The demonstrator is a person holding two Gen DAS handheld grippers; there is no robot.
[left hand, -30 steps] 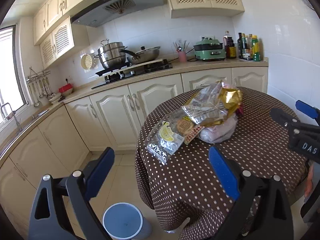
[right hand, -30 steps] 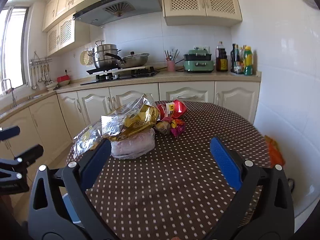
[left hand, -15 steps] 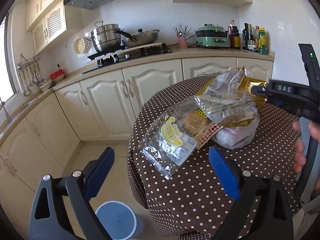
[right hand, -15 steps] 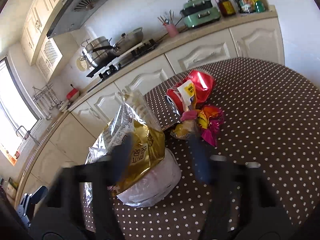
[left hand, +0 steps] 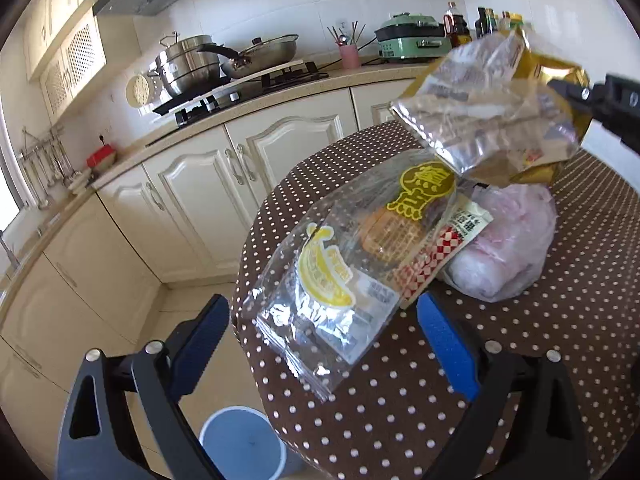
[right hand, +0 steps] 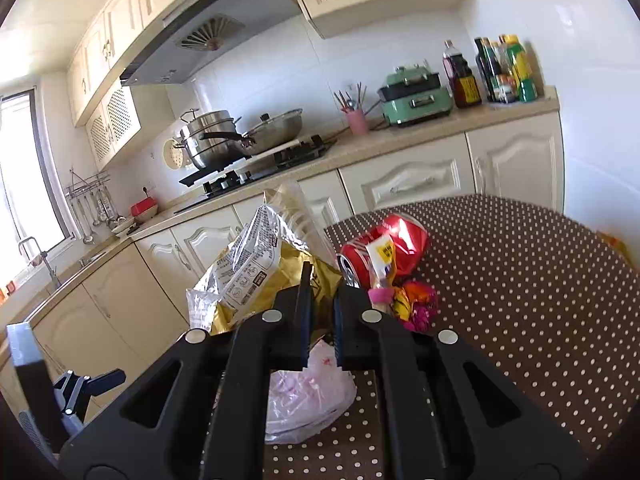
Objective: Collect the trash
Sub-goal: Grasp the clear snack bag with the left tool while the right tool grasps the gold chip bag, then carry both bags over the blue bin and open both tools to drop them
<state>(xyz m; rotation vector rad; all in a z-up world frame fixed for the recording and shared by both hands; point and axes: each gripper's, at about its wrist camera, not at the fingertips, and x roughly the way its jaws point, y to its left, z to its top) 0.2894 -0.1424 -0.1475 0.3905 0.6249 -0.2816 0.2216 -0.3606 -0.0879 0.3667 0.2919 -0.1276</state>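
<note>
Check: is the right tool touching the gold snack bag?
Touching. In the right wrist view the right tool is shut on the gold snack bag. The left wrist view shows that bag lifted clear of the pink plastic bag.

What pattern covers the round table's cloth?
White polka dots on a brown tablecloth, clearest in the right wrist view.

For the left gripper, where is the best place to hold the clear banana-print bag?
Probably its near corner, which overhangs the table edge. The clear banana-print bag lies flat between the open jaws of the left gripper, so close on that loose edge from the front.
</note>
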